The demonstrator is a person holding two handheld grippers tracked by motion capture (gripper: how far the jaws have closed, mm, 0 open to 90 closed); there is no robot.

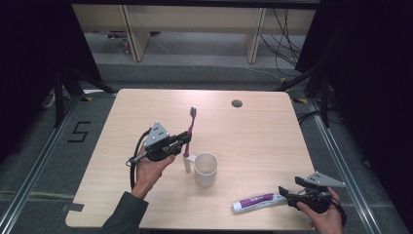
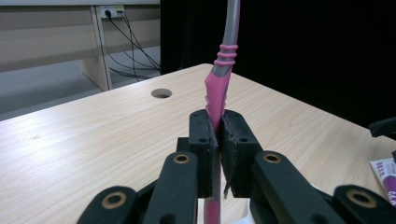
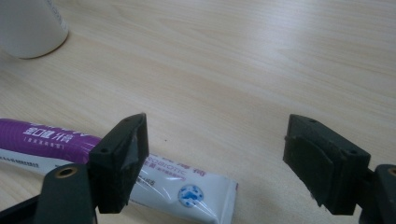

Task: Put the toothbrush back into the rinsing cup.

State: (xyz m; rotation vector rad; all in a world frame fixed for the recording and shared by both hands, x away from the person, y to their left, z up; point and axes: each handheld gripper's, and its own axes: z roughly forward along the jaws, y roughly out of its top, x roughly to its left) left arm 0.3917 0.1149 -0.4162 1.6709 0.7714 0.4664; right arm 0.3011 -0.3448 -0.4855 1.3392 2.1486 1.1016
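We hold the left gripper (image 1: pixel 186 138) a little left of the centre of the surface (image 1: pixel 253 131), its fingers (image 2: pixel 201 140) clamped tight on the pink handle of a toothbrush (image 1: pixel 190 127). The toothbrush stands nearly upright, bristle head toward twelve o'clock in the high view, its lower end hanging just beside the handle of a white mug (image 1: pixel 206 169). The mug sits on the surface at about five o'clock from those fingers. In the left gripper view the pink grip (image 2: pixel 215 93) rises straight out from between the two pads, and its grey neck runs off the top edge.

Our right gripper (image 1: pixel 287 192) rests low at the four o'clock corner of the surface, its fingers (image 3: pixel 122 156) spread wide with nothing between them. A purple and white toothpaste tube (image 1: pixel 258 201) lies flat at nine o'clock from it; in the right gripper view its crimped white end (image 3: pixel 196 193) passes behind the left finger.
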